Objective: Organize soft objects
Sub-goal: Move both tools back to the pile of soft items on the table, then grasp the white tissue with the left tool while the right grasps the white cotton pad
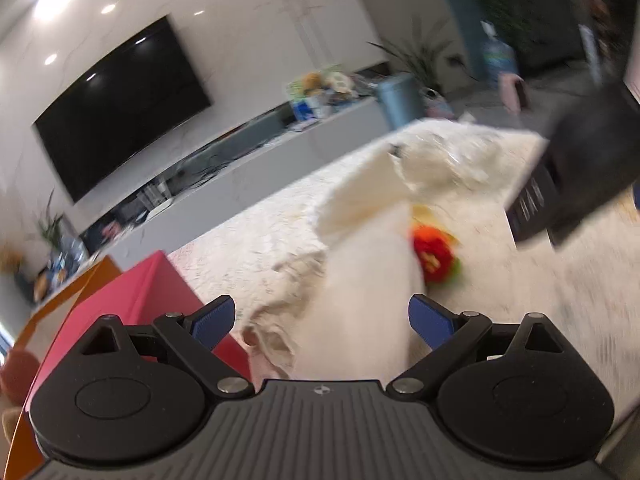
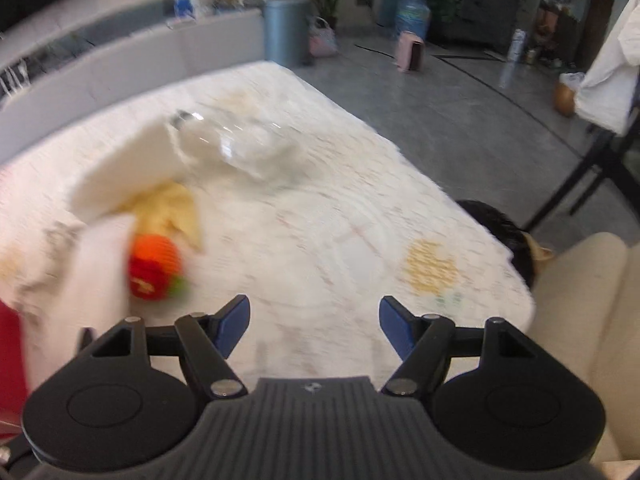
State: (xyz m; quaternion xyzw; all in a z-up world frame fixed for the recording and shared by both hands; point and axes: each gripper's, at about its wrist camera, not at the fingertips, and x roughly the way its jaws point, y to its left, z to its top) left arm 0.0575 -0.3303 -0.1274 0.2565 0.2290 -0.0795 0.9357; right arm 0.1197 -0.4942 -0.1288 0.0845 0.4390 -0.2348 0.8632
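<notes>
A large white plush toy (image 1: 368, 264) lies on the cream cloth-covered table (image 1: 256, 236), blurred by motion. A red and orange plush (image 1: 434, 254) with a green part lies beside it. My left gripper (image 1: 322, 320) is open, its blue pads either side of the white plush's near end, not closed on it. In the right wrist view the white plush (image 2: 132, 164), a yellow soft piece (image 2: 172, 212) and the red plush (image 2: 154, 266) lie at the left. My right gripper (image 2: 314, 326) is open and empty above the table (image 2: 360, 220).
A red box (image 1: 132, 292) with an orange edge stands at the near left. A dark box-like object (image 1: 580, 172) is at the right in the left view. A beige chair (image 2: 580, 320) stands at the table's right. A TV (image 1: 120, 108) and a grey cabinet are behind.
</notes>
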